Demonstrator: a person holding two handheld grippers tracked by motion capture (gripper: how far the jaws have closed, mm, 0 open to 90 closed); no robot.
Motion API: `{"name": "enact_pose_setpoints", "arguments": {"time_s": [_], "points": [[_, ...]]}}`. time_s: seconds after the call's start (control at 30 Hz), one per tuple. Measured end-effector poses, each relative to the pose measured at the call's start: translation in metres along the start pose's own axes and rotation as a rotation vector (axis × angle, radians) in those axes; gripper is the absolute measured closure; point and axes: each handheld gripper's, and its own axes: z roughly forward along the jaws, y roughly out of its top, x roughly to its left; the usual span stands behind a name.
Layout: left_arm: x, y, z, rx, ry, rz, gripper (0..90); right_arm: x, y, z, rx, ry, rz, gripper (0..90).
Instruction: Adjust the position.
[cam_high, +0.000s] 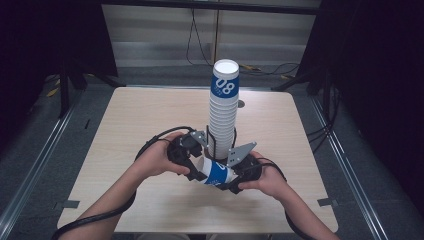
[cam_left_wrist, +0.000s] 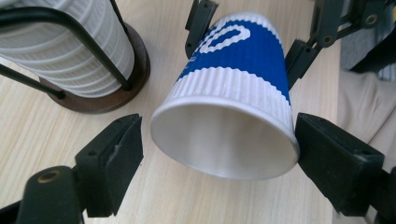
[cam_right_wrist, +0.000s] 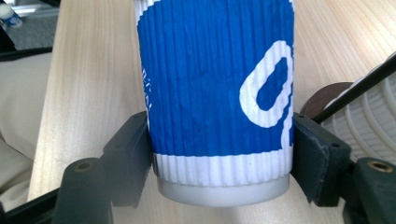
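Note:
A blue and white ribbed paper cup (cam_high: 216, 172) lies on its side in the air between my two grippers, just in front of a tall stack of the same cups (cam_high: 223, 115). My right gripper (cam_right_wrist: 219, 163) is shut on the cup (cam_right_wrist: 210, 93) near its base, one jaw on each side. My left gripper (cam_left_wrist: 219, 154) is open around the cup's mouth (cam_left_wrist: 224, 140); one jaw stands apart from the rim and the other is right at it. The stack (cam_left_wrist: 60, 42) sits in a black wire holder on a round wooden base (cam_left_wrist: 116, 98).
The light wooden table (cam_high: 150, 115) has bare surface on both sides of the stack. Metal rails run along the floor left and right of it, and cables lie on the floor behind it. Both forearms come in from the bottom edge.

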Motion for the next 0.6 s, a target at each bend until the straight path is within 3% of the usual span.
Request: {"name": "enact_pose_setpoints", "arguments": {"time_s": [0.17, 0.4, 0.6], "points": [[0.004, -0.01, 0.002, -0.042, -0.015, -0.05, 15.5, 0.0, -0.002, 0.0, -0.016, -0.005, -0.001, 28.5], [0.005, -0.016, 0.0, -0.07, -0.012, -0.06, 15.6, 0.0, -0.005, 0.0, -0.027, -0.012, 0.009, 28.5], [0.008, -0.023, -0.001, -0.098, -0.001, -0.093, 15.4, -0.002, -0.011, -0.003, -0.027, -0.028, 0.025, 28.4]]}}
